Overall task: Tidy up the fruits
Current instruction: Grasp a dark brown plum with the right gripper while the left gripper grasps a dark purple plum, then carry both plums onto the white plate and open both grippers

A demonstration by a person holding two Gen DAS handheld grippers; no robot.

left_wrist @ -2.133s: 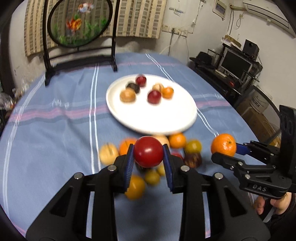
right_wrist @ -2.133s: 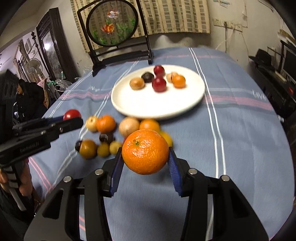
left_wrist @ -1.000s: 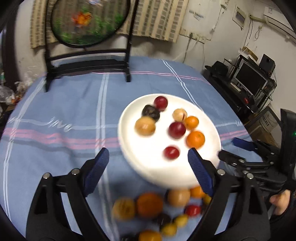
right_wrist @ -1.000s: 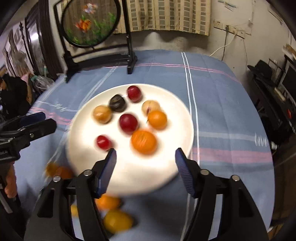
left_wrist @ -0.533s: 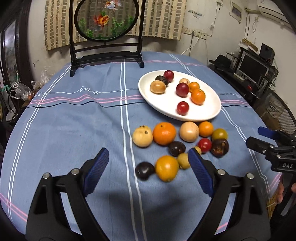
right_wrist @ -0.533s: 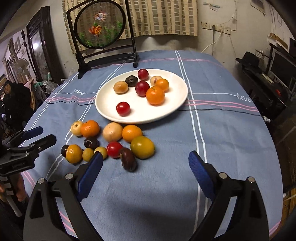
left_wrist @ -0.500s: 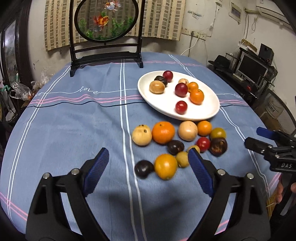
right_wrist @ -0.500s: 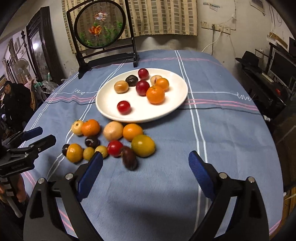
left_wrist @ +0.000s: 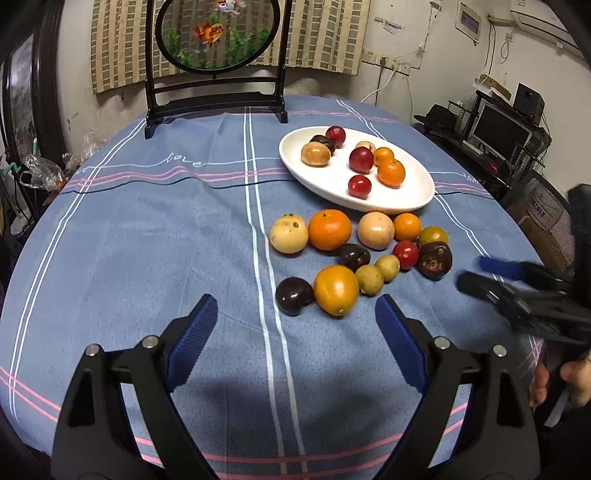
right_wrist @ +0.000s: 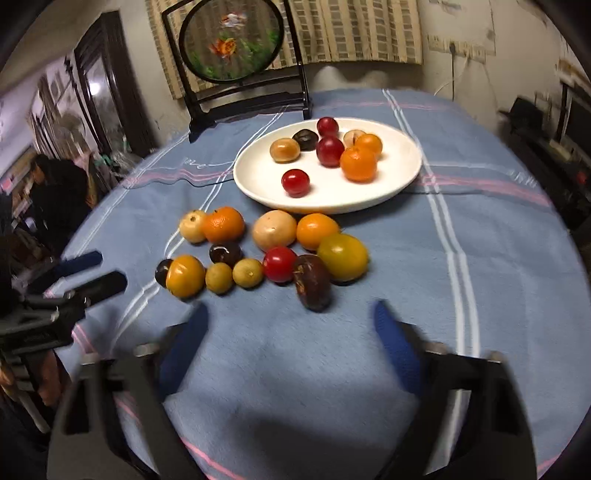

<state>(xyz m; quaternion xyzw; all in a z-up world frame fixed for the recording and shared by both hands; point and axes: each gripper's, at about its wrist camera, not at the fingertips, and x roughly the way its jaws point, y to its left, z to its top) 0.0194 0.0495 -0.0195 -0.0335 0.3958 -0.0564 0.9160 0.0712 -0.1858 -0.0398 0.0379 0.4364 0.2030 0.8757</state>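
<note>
Both grippers hover empty before loose fruit on the blue striped tablecloth (left_wrist: 147, 229).
Left gripper (left_wrist: 295, 325) spread wide; right gripper (right_wrist: 288, 325), blurred, has just been closing, nothing between. Round white plate (right_wrist: 388, 184) holds seven fruits mid-cloth; only the right view shows a dark-clothed bystander (right_wrist: 55, 199).

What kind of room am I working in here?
Likely a lived-in home room: a round table under a blue striped tablecloth, a goldfish screen ornament, and a computer monitor on a cluttered desk.

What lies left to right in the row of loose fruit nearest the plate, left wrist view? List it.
Spotted pale fruit → large orange → tan fruit → small orange → yellow-green fruit.
</note>
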